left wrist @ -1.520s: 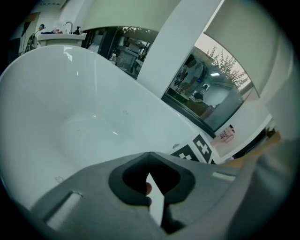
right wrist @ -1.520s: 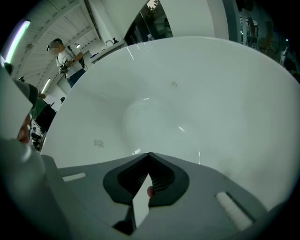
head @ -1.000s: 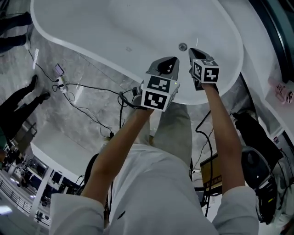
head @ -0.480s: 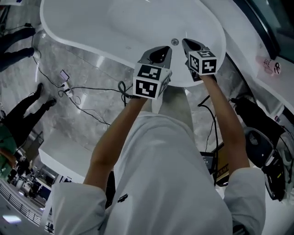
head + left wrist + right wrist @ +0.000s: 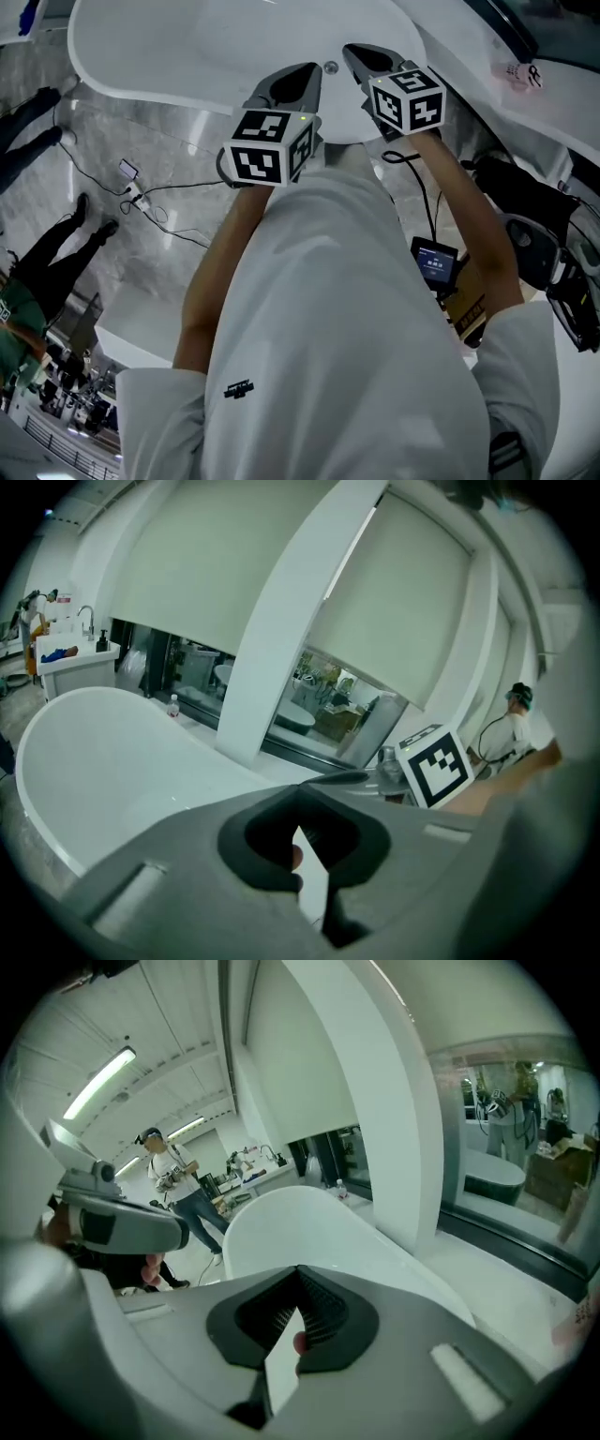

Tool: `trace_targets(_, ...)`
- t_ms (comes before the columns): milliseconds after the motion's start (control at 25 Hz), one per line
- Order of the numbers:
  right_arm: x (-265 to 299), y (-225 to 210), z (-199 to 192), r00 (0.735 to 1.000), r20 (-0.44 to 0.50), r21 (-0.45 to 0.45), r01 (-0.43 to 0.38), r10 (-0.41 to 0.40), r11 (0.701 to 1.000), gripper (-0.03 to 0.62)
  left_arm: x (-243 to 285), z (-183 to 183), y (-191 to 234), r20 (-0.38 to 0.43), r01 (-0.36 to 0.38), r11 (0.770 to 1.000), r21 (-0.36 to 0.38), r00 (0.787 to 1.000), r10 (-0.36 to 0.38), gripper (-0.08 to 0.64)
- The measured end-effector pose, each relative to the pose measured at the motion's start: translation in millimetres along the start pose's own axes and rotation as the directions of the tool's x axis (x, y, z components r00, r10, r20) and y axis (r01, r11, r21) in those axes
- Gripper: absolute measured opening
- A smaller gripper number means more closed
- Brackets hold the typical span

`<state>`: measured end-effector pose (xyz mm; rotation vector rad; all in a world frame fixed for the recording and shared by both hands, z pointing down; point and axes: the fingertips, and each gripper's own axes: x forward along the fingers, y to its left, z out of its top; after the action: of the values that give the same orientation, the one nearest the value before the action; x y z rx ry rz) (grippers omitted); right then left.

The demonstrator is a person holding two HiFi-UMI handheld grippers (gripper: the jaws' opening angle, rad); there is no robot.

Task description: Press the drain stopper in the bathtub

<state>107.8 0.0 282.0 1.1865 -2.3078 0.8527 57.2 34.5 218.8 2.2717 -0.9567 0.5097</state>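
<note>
the drain stopper (image 5: 330, 67) is sitting on the white floor of the bathtub (image 5: 169, 47), near the end closest to the person, and in the head view it is showing as a small round metal disc in the gap between the two gripper tips. the left gripper (image 5: 314, 69) is hanging just to its left and the right gripper (image 5: 349, 51) just to its right, both held out over the tub at arm's length. neither tip is lying on the disc as far as this view shows, though how high they are hovering above it is not something the picture is giving away.

the left gripper (image 5: 300, 787) is showing its jaws pressed together at the tips with nothing pinched between them. the right gripper (image 5: 298, 1269) is looking the same: jaws together and empty. both gripper cameras are pointing across the room, taking in the tub's rim (image 5: 94, 761) and far wall, so the stopper is not appearing in either of them.

judging from this, the task is sitting at the approach stage. the reach over the tub is done and the tips are flanking the stopper, but the press itself is not yet made. what is remaining is bringing one closed tip over the middle of the disc and pushing straight down on it.
</note>
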Motion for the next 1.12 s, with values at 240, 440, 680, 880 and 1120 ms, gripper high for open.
trace_targets(240, -53, 36, 40, 0.995, 0.1, -0.017, -0.014, 0.016, 1.0, 0.002, -34, 18, -33, 0.007, 0.059, 0.996, 0.064, 0.998, -0.06, -0.002)
trace_targets(440, -104, 48, 70, 0.983, 0.185, -0.018, 0.009, -0.006, 1.0, 0.003, -56, 41, -67, 0.045, 0.093, 0.99, 0.105, 0.994, -0.099, -0.002)
trace_targets(680, -159, 79, 98, 0.952, 0.294, 0.034, 0.072, -0.079, 0.997, 0.003, -98, 75, -87, 0.112, 0.087, 0.985, 0.15, 0.988, -0.104, -0.002)
trace_targets(880, -199, 102, 93, 0.917, 0.376, 0.048, 0.126, -0.135, 0.991, 0.003, -115, 75, -105, 0.165, 0.022, 0.985, 0.173, 0.985, -0.051, -0.002)
trace_targets(1120, -228, 140, 99, 0.844, 0.501, -0.025, 0.232, -0.189, 0.972, 0.003, -139, 88, -109, 0.252, -0.028, 0.983, 0.183, 0.967, -0.019, -0.002)
